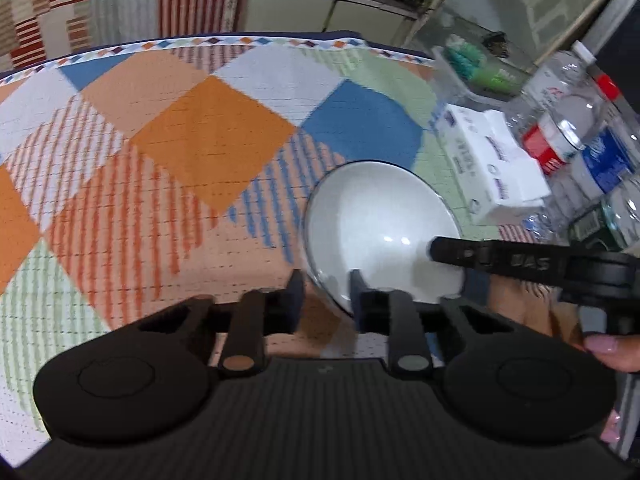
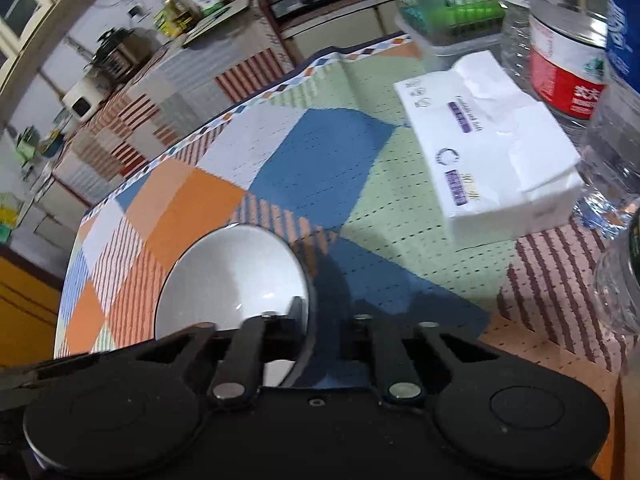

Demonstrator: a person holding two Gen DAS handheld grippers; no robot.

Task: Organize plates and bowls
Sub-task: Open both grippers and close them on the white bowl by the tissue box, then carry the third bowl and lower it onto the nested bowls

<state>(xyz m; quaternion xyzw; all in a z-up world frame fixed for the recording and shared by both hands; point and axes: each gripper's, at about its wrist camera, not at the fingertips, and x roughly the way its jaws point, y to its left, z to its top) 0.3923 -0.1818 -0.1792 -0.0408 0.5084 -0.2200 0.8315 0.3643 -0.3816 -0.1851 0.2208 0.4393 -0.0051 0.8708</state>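
Looking along my left hand-held gripper, I see its two fingers set apart on either side of the near rim of a white bowl, one finger outside the wall and one inside; whether the pads actually press on the rim I cannot tell. From the right edge of that view my right hand-held gripper reaches in, its finger lying over the bowl's right rim. In the right wrist view the right hand-held gripper also straddles the bowl: the left finger sits inside it, the right finger outside, with a visible gap between them, so it looks released rather than clenched. The bowl rests on the desk, on a checked cloth of orange, blue, green and striped patches. Beyond the bowl and to its right lies a white tissue pack, apart from the bowl. Clear plastic water bottles with red and blue labels stand just beside the pack. A clear container holding green items sits at the far edge.
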